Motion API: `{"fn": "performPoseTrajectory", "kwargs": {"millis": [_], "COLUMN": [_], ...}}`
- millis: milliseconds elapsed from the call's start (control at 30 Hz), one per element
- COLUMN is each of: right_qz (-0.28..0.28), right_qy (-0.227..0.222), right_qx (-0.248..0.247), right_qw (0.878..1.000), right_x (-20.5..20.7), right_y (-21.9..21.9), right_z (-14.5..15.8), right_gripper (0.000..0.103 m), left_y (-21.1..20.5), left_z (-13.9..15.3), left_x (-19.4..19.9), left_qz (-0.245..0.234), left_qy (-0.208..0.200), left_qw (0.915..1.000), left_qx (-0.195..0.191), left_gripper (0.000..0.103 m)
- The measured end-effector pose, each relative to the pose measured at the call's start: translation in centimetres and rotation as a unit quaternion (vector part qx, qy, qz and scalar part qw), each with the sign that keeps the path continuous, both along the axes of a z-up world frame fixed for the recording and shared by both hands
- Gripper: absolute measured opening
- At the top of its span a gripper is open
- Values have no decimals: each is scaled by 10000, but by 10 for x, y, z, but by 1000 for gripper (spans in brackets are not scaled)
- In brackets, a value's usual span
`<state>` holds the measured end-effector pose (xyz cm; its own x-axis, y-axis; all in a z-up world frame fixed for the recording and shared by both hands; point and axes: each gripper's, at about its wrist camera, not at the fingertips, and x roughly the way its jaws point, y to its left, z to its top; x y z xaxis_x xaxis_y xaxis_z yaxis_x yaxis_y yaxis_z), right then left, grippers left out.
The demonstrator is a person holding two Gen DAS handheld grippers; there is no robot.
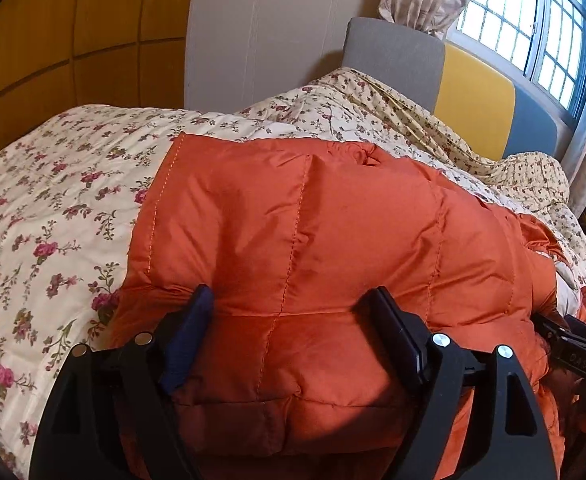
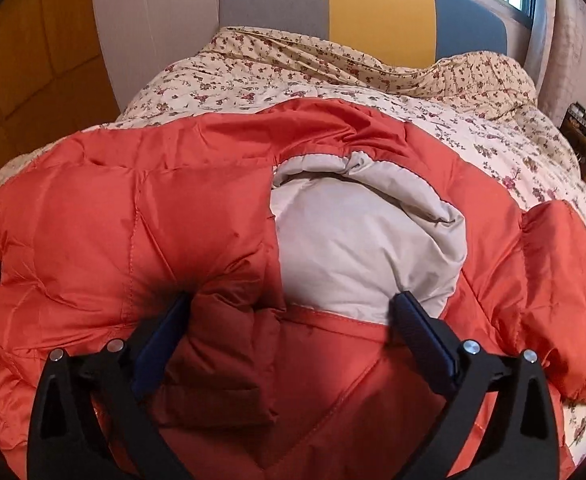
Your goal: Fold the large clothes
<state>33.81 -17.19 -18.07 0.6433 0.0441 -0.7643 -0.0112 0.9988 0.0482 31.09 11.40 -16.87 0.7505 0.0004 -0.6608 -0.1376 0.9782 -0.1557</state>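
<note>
An orange quilted down jacket [image 1: 333, 220] lies on the bed, its pale grey lining [image 2: 357, 240] and hood showing in the right wrist view. My left gripper [image 1: 293, 296] is open, its fingers wide apart, and a thick bulge of the jacket fills the gap between them. My right gripper [image 2: 293, 300] is also open and wide, with a puffy fold of the jacket [image 2: 93, 248] and the lining edge between its fingers. The right gripper also shows at the right edge of the left wrist view [image 1: 573, 344].
The bed has a cream floral quilt [image 1: 53, 200], bunched up toward the headboard [image 2: 377, 16] of grey, yellow and blue panels. A wooden wardrobe [image 1: 53, 40] stands on the left. A window [image 1: 533, 20] with a curtain is at the right.
</note>
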Motion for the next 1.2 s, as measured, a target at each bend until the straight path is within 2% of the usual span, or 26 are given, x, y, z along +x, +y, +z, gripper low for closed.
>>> {"fn": "performPoseTrajectory", "kwargs": {"millis": [100, 167, 233, 367, 433, 533, 600, 633, 700, 733, 800, 900, 1033, 1100, 1200], "right_qz": [-39, -342, -782, -1819, -2488, -3206, -3686, -3948, -4289, -4489, -4611, -4706, -4895, -5008, -5126], "right_qy": [-142, -349, -521, -669, -698, -633, -504, -438, -426, -442, -577, -791, -1097, -1186, -1203], "right_qx": [566, 1013, 1457, 1876, 2080, 2263, 2358, 2470, 2719, 2884, 3081, 2975, 3076, 2969, 2850], "right_qw": [9983, 9937, 9848, 9629, 9434, 9176, 8978, 8839, 8604, 8446, 8302, 8269, 8085, 8043, 8010], "right_x": [-11, -31, -54, -99, -128, -156, -175, -186, -203, -215, -223, -226, -229, -228, -222], "right_y": [-19, -46, -82, -156, -203, -254, -286, -301, -319, -331, -344, -354, -370, -376, -387], "right_z": [15, 34, 50, 65, 63, 58, 50, 43, 34, 28, 21, 24, 24, 24, 17], "right_gripper": [99, 99, 99, 96, 93, 88, 85, 82, 81, 80, 77, 76, 76, 70, 42], "left_y": [-1, -2, -3, -7, -11, -18, -18, -18, -18, -17, -17, -19, -18, -17, -18], "left_z": [0, 0, 0, 4, 7, 16, 17, 15, 12, 11, 9, 6, 4, 3, 1], "left_x": [1, 1, 1, 0, -2, -12, -17, -18, -21, -22, -21, -21, -19, -19, -18], "left_qz": [-63, -116, -150, -169, -160, -145, -39, -34, -33, -32, -27, -15, -21, -26, -21], "left_qy": [20, 18, 21, 64, 117, 50, 71, 83, 65, 60, 75, 125, 145, 162, 201], "left_qw": [10000, 9999, 9999, 9998, 9995, 9987, 9989, 9991, 9991, 9991, 9992, 9989, 9991, 9993, 9992], "left_qx": [11, -11, -20, 120, 248, 493, 464, 403, 415, 407, 393, 446, 398, 347, 359], "left_gripper": [88, 91, 94, 98, 98, 98, 98, 98, 98, 98, 98, 99, 99, 100, 100]}}
